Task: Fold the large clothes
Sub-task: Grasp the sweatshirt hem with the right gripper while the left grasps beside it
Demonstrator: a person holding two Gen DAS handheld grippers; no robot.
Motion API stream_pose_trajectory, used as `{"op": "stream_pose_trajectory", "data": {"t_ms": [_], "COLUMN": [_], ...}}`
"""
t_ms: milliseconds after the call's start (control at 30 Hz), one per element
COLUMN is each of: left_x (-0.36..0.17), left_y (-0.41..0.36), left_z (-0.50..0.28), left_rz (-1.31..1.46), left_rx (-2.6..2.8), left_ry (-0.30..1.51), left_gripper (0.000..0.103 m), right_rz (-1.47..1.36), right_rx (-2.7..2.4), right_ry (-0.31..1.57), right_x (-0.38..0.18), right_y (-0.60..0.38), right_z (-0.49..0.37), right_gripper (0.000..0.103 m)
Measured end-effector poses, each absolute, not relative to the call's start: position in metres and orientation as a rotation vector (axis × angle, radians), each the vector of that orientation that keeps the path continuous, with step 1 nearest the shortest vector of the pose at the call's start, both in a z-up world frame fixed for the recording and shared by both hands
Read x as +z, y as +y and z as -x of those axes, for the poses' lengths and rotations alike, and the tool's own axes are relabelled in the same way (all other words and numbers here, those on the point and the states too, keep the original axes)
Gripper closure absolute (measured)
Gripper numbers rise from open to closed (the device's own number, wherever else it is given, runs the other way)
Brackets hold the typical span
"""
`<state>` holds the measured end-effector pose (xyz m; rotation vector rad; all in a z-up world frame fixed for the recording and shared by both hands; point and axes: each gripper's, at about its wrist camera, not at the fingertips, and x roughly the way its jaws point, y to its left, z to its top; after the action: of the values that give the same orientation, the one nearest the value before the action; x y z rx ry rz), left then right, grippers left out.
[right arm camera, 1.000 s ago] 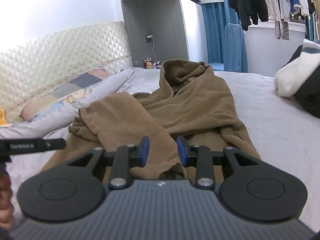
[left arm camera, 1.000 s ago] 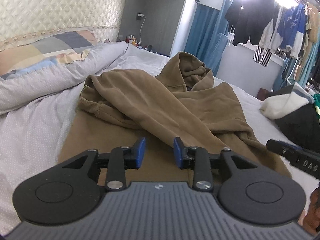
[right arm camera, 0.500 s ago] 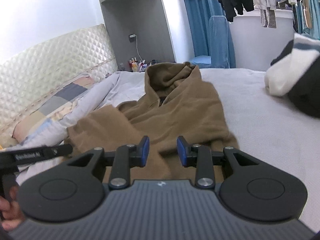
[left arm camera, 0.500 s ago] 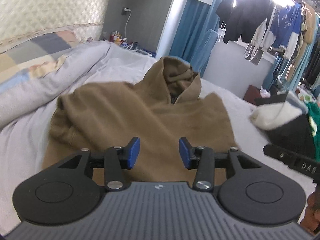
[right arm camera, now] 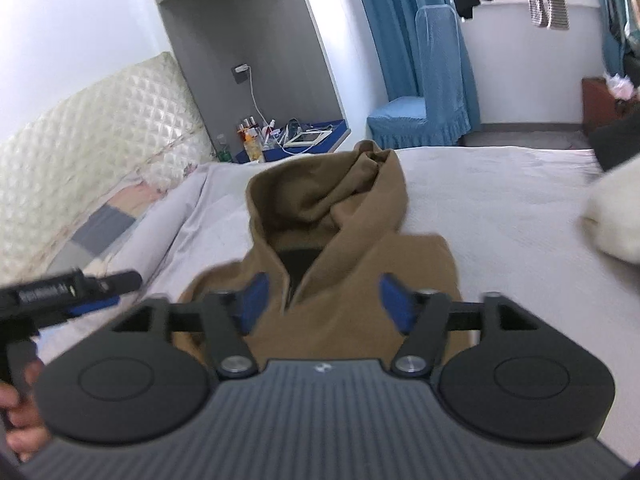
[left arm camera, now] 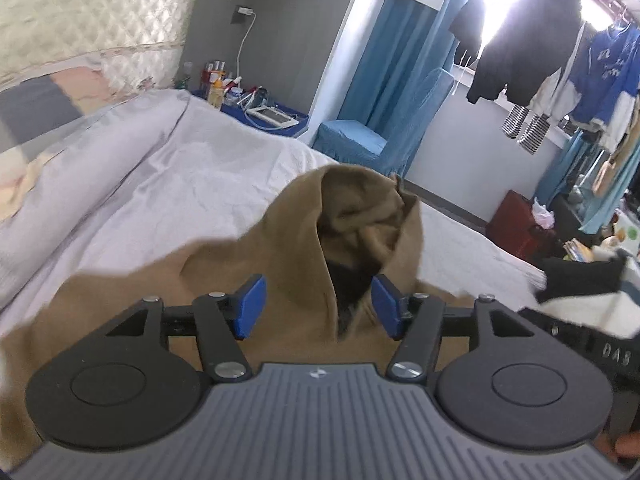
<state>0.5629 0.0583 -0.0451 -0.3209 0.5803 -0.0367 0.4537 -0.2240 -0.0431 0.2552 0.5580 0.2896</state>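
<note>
A brown hoodie [left arm camera: 248,264] lies on the bed, its hood [left arm camera: 360,208] standing up at the far end. It also shows in the right wrist view [right arm camera: 352,280], with the hood [right arm camera: 328,188] ahead. My left gripper [left arm camera: 318,306] is open and empty, hovering over the hoodie's neck opening. My right gripper [right arm camera: 324,302] is open and empty, over the upper chest just below the neckline. The hoodie's lower part is hidden under both grippers.
The bed has a pale grey sheet [left arm camera: 200,176] and a rolled duvet [left arm camera: 80,152] on the left. A black and white garment pile [left arm camera: 592,292] lies at the right. A cluttered bedside table [right arm camera: 288,136] and a blue covered chair [right arm camera: 420,116] stand beyond the bed.
Both grippers have moved forward along the hoodie toward the hood, and both have opened wider. The folded sleeves have passed out of view beneath them.
</note>
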Motion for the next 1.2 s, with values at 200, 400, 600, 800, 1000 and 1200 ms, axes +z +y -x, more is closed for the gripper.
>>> {"op": "stream_pose_trajectory", "data": {"t_ms": [200,400,600,800,1000,1200], "left_x": [-0.103,-0.144,-0.148,-0.143,-0.121,-0.087], "left_y": [0.077,0.077,0.046,0.055,0.086,0.119], "left_z": [-0.696,-0.780,-0.822,-0.858,-0.845,-0.793], "left_rz": [0.309,0.324,0.241,0.292,0.361,0.438], "left_rx": [-0.022,-0.054,-0.014,0.082,0.145,0.154], "left_ry": [0.630,0.662,0.688,0.702,0.704,0.630], "left_gripper": [0.039,0.038,0.038,0.059,0.097,0.097], "right_rz": [-0.208,-0.176,-0.163,-0.220,-0.166,-0.127], "right_rx": [0.231,0.128,0.011,-0.013,0.071,0.171], "right_ry": [0.605,0.668,0.685,0.745,0.690,0.547], "right_x": [-0.077,-0.122,-0.140,-0.153,-0.127,-0.074], "right_y": [-0.201,-0.191,-0.196,-0.206,-0.196,-0.204], "right_z": [-0.586,-0.690,-0.748,-0.779,-0.759,-0.712], "right_gripper": [0.034,0.035,0.035,0.049,0.083,0.087]}}
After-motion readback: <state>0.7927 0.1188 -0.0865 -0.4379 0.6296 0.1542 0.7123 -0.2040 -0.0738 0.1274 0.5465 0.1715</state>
